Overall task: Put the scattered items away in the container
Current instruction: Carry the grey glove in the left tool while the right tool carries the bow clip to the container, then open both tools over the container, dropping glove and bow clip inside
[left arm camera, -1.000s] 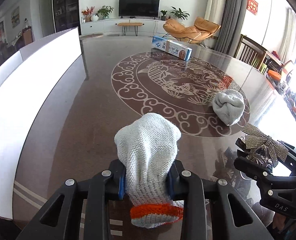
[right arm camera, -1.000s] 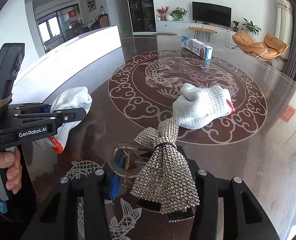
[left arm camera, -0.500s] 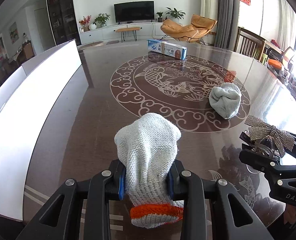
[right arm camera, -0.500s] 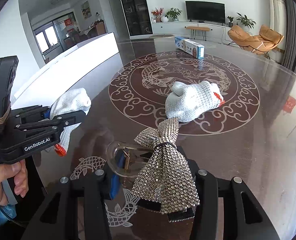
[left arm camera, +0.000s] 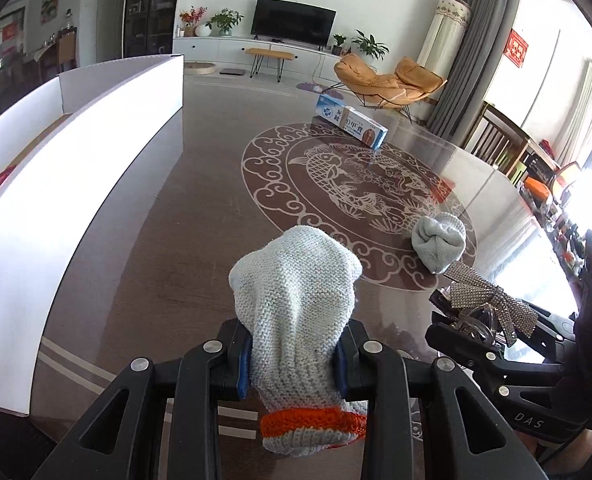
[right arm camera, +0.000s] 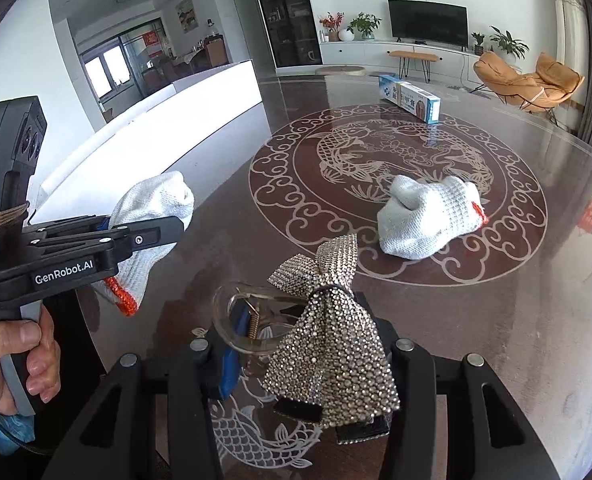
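My left gripper [left arm camera: 293,364] is shut on a white knit glove with an orange cuff [left arm camera: 296,300], held above the dark table; the glove also shows in the right wrist view [right arm camera: 147,216]. My right gripper [right arm camera: 304,356] is shut on a rhinestone bow hair clip [right arm camera: 332,320] with a clear plastic clasp; the bow also shows at the right of the left wrist view [left arm camera: 484,300]. A second white glove [right arm camera: 428,216] lies crumpled on the table's fish medallion, also in the left wrist view [left arm camera: 438,244]. The white container [left arm camera: 75,160] stands at the left.
A blue and white toothpaste box [left arm camera: 350,120] lies at the far side of the table, also in the right wrist view [right arm camera: 410,98]. Chairs [left arm camera: 500,136] stand beyond the table's right edge. The dark glass table [right arm camera: 496,320] carries a round fish pattern.
Both grippers have risen and tilted a little, keeping hold of the glove and the bow clip. The container's inside now shows at the left of the left wrist view.
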`<state>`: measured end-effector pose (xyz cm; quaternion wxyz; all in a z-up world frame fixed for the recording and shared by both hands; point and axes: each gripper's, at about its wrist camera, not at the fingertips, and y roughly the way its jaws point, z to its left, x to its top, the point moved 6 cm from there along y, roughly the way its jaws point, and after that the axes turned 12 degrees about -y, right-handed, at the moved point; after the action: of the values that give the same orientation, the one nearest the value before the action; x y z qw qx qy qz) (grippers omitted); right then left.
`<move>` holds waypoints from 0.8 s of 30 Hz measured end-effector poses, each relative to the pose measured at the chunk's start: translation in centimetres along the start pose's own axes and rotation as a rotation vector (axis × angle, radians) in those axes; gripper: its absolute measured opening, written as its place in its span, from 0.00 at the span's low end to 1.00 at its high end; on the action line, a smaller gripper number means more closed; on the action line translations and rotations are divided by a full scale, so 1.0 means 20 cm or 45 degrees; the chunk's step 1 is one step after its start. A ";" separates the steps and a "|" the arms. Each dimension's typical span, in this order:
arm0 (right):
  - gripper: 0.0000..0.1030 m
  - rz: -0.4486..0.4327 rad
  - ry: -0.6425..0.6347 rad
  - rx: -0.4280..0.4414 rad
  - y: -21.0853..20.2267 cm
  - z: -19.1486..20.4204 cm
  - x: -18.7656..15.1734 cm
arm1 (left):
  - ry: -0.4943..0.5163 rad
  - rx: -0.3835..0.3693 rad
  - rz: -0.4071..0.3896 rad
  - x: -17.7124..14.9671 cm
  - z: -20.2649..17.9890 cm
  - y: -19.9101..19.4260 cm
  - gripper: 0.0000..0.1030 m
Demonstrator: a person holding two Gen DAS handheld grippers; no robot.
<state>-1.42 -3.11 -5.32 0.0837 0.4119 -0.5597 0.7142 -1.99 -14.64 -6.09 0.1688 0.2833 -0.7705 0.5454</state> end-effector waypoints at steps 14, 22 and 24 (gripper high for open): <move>0.47 -0.241 -0.348 0.297 0.15 0.82 1.13 | -0.272 0.279 -0.206 0.78 1.08 -0.48 0.30; 0.48 -0.133 -0.415 0.339 0.69 1.20 1.53 | -0.355 0.405 -0.027 1.01 1.50 -0.20 0.33; 0.48 -0.021 -0.414 0.334 0.87 1.23 1.53 | -0.354 0.456 -0.002 1.04 1.53 -0.15 0.50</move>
<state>-19.15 -41.18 3.80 -0.0560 0.5338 -0.4647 0.7043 -14.97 -49.23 -2.68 0.0086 0.3819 -0.6770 0.6291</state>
